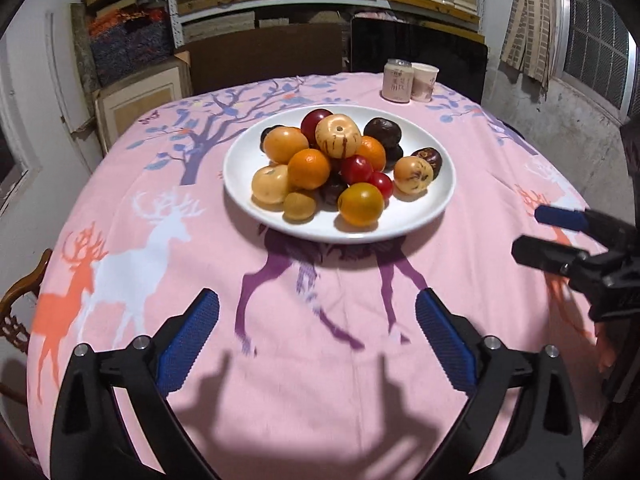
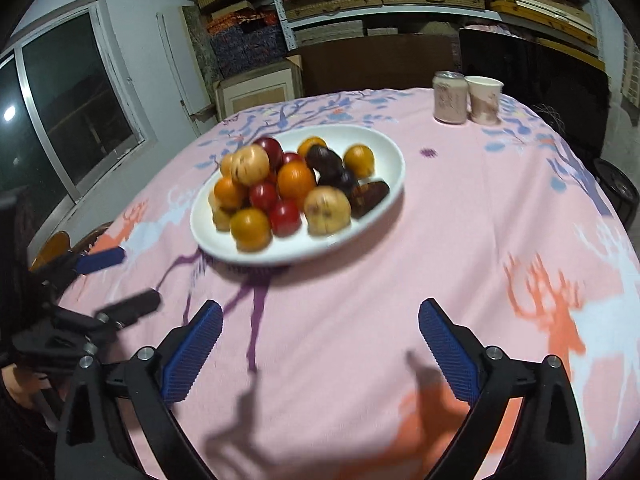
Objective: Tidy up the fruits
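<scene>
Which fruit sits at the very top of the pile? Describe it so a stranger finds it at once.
Start at the white plate in the middle of the pink deer-print tablecloth. On top of the heaped fruit sits a pale cream fruit. Unlike the orange, red and dark fruits around it, it has a small hole in its top and reddish-brown streaks down its side.

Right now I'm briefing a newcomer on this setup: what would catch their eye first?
The white plate heaped with orange, red and dark fruit, in the middle of the pink deer-print tablecloth. Behind it, at the far edge, stand two cups side by side. Nearer, the left hand-held gripper and the right hand-held gripper gape open, empty.
</scene>
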`<state>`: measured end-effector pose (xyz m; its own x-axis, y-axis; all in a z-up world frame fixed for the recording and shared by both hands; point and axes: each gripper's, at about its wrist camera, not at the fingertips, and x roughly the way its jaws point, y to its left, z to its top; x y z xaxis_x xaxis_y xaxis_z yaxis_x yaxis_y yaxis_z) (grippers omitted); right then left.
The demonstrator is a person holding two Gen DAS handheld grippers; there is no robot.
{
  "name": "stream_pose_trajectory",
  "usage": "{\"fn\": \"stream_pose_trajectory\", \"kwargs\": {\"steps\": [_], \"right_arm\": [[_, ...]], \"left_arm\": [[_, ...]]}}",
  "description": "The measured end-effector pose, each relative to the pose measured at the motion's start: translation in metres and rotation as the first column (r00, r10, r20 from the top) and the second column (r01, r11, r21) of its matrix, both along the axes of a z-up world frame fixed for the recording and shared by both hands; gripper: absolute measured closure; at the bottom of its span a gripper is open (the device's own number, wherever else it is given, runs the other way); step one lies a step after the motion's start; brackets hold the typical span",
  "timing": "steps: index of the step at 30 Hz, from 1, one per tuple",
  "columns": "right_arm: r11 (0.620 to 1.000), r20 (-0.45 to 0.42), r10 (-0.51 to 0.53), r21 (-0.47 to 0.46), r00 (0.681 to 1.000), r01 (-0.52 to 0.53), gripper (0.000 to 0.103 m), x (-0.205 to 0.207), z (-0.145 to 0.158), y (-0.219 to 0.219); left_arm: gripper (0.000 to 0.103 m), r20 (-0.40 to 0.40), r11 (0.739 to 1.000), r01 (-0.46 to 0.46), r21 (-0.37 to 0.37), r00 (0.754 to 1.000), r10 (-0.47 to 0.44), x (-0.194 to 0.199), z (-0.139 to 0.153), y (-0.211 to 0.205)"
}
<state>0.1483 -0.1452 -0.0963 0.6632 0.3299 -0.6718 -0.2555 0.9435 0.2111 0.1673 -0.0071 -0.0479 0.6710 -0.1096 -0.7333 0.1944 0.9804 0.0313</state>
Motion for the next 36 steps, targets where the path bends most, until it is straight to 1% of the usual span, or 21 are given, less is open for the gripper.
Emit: {"fn": "stream_pose_trajectory", "kwargs": {"steps": [4,6,9,12,14,17,20,25,31,36], "right_arm": [[1.000,0.028,-0.023,0.006,0.999,0.023,0.004,-0.037,0.003,-0.004],[0.999,0.059,-0.029,-0.017,0.998,0.030,0.004,-0.061,0.016,-0.004],[0.998,0.124,-0.026,-0.049,0.992,0.032,0.004,-0.094,0.039,-0.001],[0.998,0.170,-0.023,-0.052,0.985,0.032,0.004,-0.126,0.061,0.000],[0.998,0.195,-0.022,-0.049,0.981,0.032,0.004,-0.146,0.072,0.001],[0.998,0.225,-0.015,-0.062,0.974,0.030,0.004,-0.173,0.081,0.005],[0.998,0.234,-0.003,-0.062,0.972,0.018,0.004,-0.193,0.083,0.009],[0.998,0.252,-0.008,-0.058,0.968,0.024,0.004,-0.212,0.087,0.010],[0.998,0.259,-0.029,-0.054,0.965,0.045,0.004,-0.219,0.089,0.007],[0.998,0.249,-0.025,-0.052,0.968,0.039,0.004,-0.218,0.087,0.008]], "left_arm": [[0.005,0.029,0.999,-0.030,-0.025,0.999,0.031,-0.040,0.015,0.007],[0.005,0.057,0.999,-0.041,-0.027,0.997,0.043,-0.060,0.027,0.007],[0.005,0.127,0.997,-0.076,-0.007,0.989,0.077,-0.096,0.049,0.008],[0.005,0.176,0.993,-0.116,-0.003,0.978,0.115,-0.133,0.070,0.010],[0.005,0.196,0.992,-0.126,-0.010,0.973,0.125,-0.153,0.079,0.011],[0.005,0.223,0.991,-0.133,-0.005,0.966,0.131,-0.183,0.090,0.009],[0.005,0.246,0.991,-0.137,-0.003,0.960,0.134,-0.206,0.098,0.007],[0.005,0.255,0.988,-0.150,-0.016,0.955,0.150,-0.225,0.102,0.007],[0.005,0.247,0.984,-0.176,-0.037,0.952,0.180,-0.228,0.104,0.011],[0.005,0.244,0.984,-0.177,-0.032,0.953,0.180,-0.226,0.103,0.011]]}}
